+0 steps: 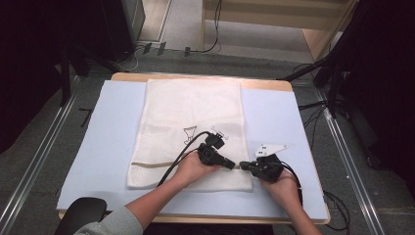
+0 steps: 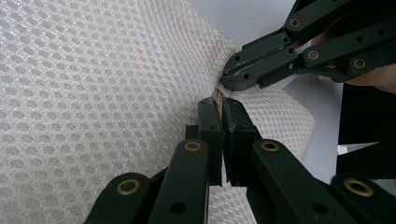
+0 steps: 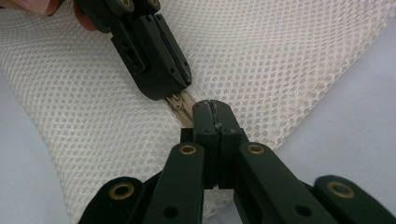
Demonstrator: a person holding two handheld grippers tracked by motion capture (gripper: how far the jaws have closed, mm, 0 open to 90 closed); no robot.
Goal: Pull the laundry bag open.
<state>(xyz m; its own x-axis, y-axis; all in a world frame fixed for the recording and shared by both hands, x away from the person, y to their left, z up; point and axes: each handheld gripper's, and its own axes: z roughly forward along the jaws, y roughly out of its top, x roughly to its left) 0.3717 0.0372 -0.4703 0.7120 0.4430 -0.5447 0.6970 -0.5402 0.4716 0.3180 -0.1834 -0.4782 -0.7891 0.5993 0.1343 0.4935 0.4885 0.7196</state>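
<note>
A white mesh bag (image 1: 191, 112) lies flat on a blue mat (image 1: 107, 127). A beige zipper (image 1: 151, 165) runs across the bag near its front edge. Both grippers meet tip to tip at the zipper's right end. My left gripper (image 1: 231, 164) is shut on the zipper pull (image 3: 180, 101), with a sliver of beige between its jaws (image 2: 219, 103). My right gripper (image 1: 243, 166) faces it from the right, shut on the bag's fabric just beside the zipper end (image 3: 212, 108). In the left gripper view the right gripper (image 2: 231, 79) pinches the mesh bag (image 2: 93, 93) at its raised fold.
The mat covers a wooden table (image 1: 195, 77) with bare mat on both sides of the bag. A grey plate (image 1: 270, 148) sits on the right gripper. A black cable (image 1: 178, 159) trails across the bag from the left gripper. Black stands and cables surround the table.
</note>
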